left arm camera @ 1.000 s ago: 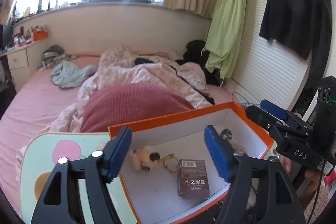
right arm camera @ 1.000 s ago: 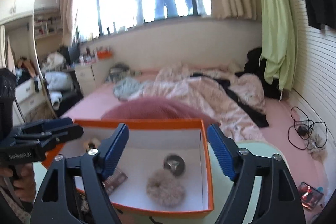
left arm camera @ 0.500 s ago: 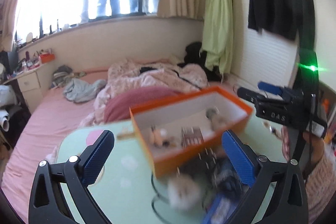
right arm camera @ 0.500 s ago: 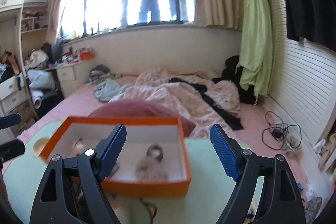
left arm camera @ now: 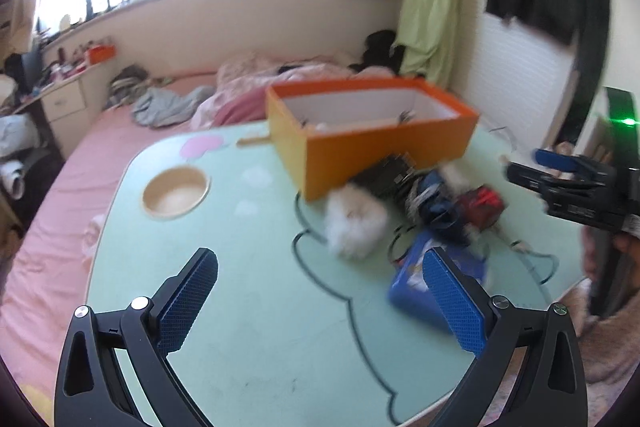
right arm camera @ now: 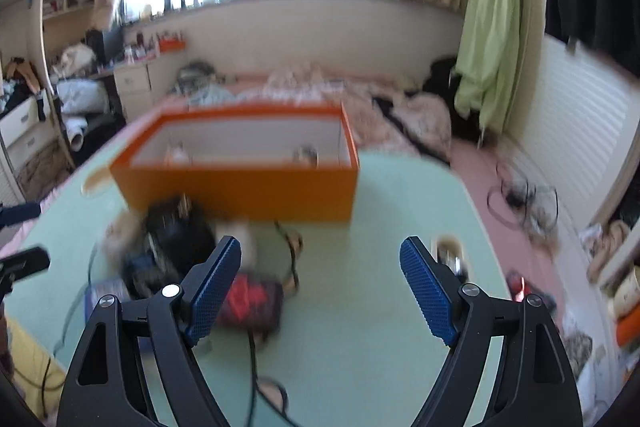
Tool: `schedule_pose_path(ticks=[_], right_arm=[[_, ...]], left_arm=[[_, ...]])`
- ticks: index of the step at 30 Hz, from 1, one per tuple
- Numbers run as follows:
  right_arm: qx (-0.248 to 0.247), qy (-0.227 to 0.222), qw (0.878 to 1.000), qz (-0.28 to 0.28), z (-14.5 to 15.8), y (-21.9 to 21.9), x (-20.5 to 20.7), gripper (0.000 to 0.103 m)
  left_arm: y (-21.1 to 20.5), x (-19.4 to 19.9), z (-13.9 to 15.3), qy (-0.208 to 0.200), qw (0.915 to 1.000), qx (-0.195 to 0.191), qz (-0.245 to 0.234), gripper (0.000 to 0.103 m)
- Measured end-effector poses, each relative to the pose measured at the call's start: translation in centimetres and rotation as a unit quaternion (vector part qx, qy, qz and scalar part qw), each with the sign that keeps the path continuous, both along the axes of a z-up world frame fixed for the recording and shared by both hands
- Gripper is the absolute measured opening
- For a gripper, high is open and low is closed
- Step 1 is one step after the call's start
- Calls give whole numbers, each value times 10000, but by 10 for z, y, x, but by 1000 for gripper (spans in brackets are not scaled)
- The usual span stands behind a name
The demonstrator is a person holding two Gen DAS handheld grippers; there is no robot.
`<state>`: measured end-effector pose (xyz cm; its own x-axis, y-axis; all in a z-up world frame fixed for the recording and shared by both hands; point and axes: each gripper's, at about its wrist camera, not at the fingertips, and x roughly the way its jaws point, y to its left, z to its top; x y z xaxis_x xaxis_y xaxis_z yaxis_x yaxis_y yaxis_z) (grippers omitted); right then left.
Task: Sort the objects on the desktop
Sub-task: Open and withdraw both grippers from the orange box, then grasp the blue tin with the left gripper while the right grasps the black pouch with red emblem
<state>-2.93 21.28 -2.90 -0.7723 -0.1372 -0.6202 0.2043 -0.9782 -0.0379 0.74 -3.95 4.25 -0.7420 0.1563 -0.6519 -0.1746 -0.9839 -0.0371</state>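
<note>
An orange box [left arm camera: 384, 147] with a white inside stands at the far side of the mint-green table [left arm camera: 248, 307]; small items show blurred inside it. In front of it lies a pile: a white fluffy piece [left arm camera: 354, 223], a blue pack [left arm camera: 412, 291], a red pack [left arm camera: 482, 205] and a dark bundle [left arm camera: 400, 179]. My left gripper [left arm camera: 320, 267] hangs open and wide over the table, short of the pile, with nothing between its fingers. My right gripper [right arm camera: 320, 255] is open above the table beside the red pack [right arm camera: 248, 301], in front of the box [right arm camera: 240, 187].
A round wooden dish [left arm camera: 176, 191] sits on the table's left side. A small shiny object [right arm camera: 450, 251] lies by the right finger. Behind the table is a pink bed [left arm camera: 120, 131] with bedding. Cables [right arm camera: 524, 199] lie on the floor to the right.
Both grippers have drawn back from over the box, so the pile on the table has come into view. The left jaws have spread wider. The right jaws keep the same gap.
</note>
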Motion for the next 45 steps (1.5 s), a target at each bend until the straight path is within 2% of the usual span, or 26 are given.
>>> schedule_pose_path(ticks=[3, 8, 16, 18, 20, 22, 23, 27, 31, 33, 35, 37, 40, 45], right_arm=[[187, -257, 9995, -68, -12, 5, 5, 82], [240, -552, 9981, -104, -24, 14, 8, 82], [46, -1033, 9946, -38, -42, 16, 4, 82], [14, -1026, 9947, -68, -43, 16, 4, 82], [18, -1033, 9946, -82, -43, 16, 4, 82], [13, -1020, 9947, -87, -43, 17, 4, 82], [10, -1008, 9949, -92, -43, 16, 4, 83], [-6, -931, 9956, -79, -45, 14, 6, 90], [-3, -904, 9959, -17, -46, 13, 7, 95], [6, -936, 9956, 31, -46, 12, 7, 99], [26, -977, 9952, 84, -47, 11, 7, 102], [27, -987, 9951, 91, -47, 10, 7, 102], [29, -994, 9950, 105, -47, 9, 7, 102], [30, -993, 9950, 107, -47, 7, 7, 102]], left_arm=[[3, -4, -10, -232, 9996, -146, 2, 102], [4, -5, -18, -323, 9992, -235, 47, 102], [-6, -11, -27, -569, 9978, 326, 76, 102], [-9, -11, -29, -616, 9969, 473, 115, 102], [-4, -12, -31, -636, 9977, 175, 167, 102], [7, -12, -35, -693, 9970, -343, 70, 103], [11, -10, -35, -649, 9970, -428, -61, 103], [13, -7, -33, -640, 9974, -274, -204, 103], [9, -1, -24, -360, 9993, 48, -88, 102], [12, 4, -17, -206, 9992, 265, -217, 102], [25, 8, -13, -173, 9975, 378, -573, 102], [44, 14, -13, -162, 9950, 245, -957, 100], [71, 19, -18, -115, 9912, -52, -1320, 91], [92, 8, -30, -370, 9889, -164, -1427, 79]])
